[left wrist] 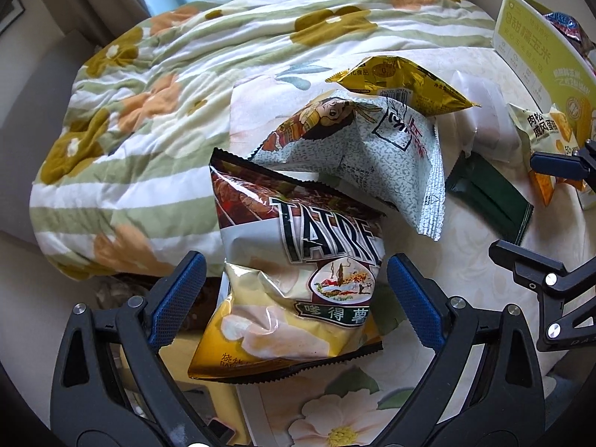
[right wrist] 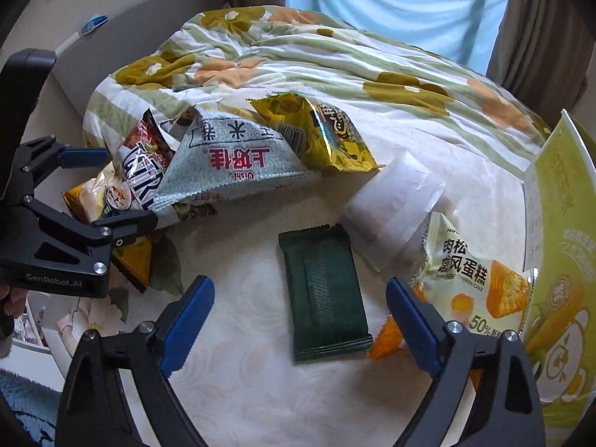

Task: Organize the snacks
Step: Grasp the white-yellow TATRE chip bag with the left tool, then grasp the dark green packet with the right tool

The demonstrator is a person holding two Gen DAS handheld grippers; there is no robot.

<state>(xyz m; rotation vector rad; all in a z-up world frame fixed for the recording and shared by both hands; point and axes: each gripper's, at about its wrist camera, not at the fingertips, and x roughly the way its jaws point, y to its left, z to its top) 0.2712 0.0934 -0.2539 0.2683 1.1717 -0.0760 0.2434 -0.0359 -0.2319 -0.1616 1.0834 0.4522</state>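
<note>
We held the left gripper open around the chip bag, the right gripper open around the green packet.

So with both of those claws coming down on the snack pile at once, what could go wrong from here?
1. The left gripper straddles the puffy chip bag, which hangs over the bed's edge; a poor pinch could knock it off.
2. The grey-green rice cracker bag leans on that chip bag, so lifting the chip bag may topple it.
3. The right gripper is over the flat dark green packet; on soft bedding its fingers may grab the sheet too.
</note>
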